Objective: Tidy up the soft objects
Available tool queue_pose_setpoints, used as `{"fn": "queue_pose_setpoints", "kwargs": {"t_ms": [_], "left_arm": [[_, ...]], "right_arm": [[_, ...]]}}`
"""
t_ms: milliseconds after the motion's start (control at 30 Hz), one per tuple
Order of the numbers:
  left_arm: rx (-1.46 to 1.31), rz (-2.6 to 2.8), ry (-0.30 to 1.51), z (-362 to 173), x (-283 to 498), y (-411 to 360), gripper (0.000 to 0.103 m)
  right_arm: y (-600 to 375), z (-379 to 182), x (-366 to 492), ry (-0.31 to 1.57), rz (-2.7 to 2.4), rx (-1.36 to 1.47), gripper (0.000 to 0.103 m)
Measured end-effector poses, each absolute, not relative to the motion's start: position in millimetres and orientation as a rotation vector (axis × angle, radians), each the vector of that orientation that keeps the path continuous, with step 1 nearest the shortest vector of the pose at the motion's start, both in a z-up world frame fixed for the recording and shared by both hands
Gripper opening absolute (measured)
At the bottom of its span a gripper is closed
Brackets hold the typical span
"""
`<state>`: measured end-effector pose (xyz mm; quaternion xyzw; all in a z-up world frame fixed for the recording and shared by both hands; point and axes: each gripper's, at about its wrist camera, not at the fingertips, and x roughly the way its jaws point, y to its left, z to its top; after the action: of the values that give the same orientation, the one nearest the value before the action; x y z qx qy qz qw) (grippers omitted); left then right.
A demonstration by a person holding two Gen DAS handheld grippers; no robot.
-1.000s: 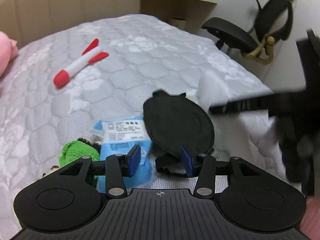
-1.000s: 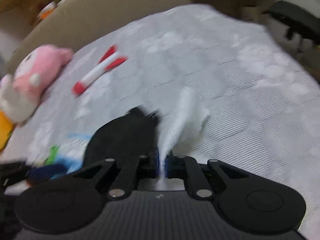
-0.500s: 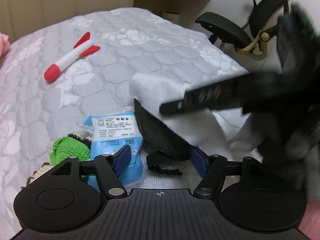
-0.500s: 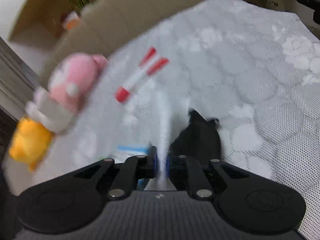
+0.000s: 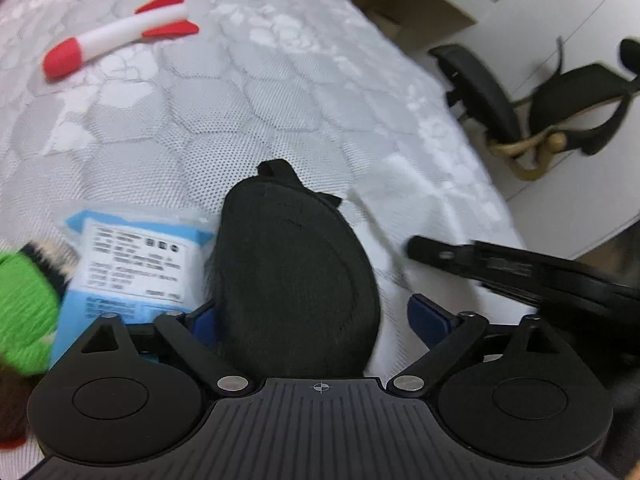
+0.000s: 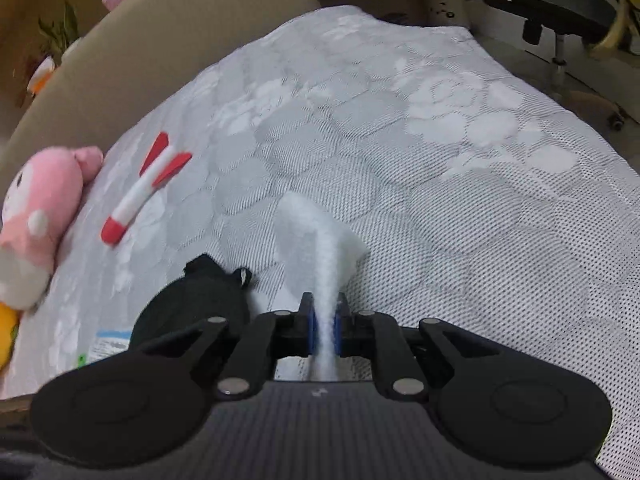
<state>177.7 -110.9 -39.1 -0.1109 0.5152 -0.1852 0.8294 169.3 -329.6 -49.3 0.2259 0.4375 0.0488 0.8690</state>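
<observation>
The bed [image 6: 460, 208] fills both views, covered by a grey and white quilted mattress with a hexagon pattern. A beige headboard [image 6: 168, 40] stands behind it, and a black office chair [image 5: 560, 100] stands on the floor beside it.

On the mattress, a pink plush toy [image 6: 40, 216] lies near the headboard. Just beside it lies a red and white rocket toy [image 5: 116, 32], apart from the other things.

A black eye mask [image 5: 296, 268] lies flat on the mattress. The left tongs [image 5: 316, 320] hang over it with the jaws wide apart, one blue pad on each side of the mask; they have just been opening, and the pads do not seem to press on it, though the left pad is partly hidden. A blue and white packet [image 5: 132, 268] touches the left edge of the mask, and a green knitted toy [image 5: 24, 312] lies beside the packet, blurred.

The right tongs [image 6: 325, 326] are almost closed and pinch a white cloth [image 6: 320, 236], whose free end rests on the mattress just right of the mask.
</observation>
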Motion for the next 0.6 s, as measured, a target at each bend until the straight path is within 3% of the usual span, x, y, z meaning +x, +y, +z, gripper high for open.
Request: {"fn": "queue_pose_setpoints", "kwargs": {"t_ms": [100,133,167,200,233,400,600], "left_arm": [[-0.183,-0.360,1.060,-39,183,-120,0.097],[-0.174,-0.352,1.049,-39,184,-121,0.091],[-0.165,-0.344,1.037,-38,186,-122,0.057],[-0.151,-0.337,1.024,-37,186,-123,0.044],[-0.082,-0.349,0.989,-33,179,-124,0.039],[0.519,-0.432,0.638,-20,111,-142,0.040],[0.533,-0.563,0.694,-26,76,-143,0.052]], "right_arm": [[-331,-47,168,0.901,0.100,0.466,0.012],[-330,-47,169,0.897,0.096,0.457,0.012],[-329,-46,167,0.893,0.090,0.443,0.012],[-327,-45,166,0.889,0.090,0.434,0.012],[-326,-44,165,0.885,0.090,0.426,0.012],[-321,-35,162,0.862,0.152,0.452,0.012],[-302,-13,147,0.836,0.367,0.536,0.012]]}}
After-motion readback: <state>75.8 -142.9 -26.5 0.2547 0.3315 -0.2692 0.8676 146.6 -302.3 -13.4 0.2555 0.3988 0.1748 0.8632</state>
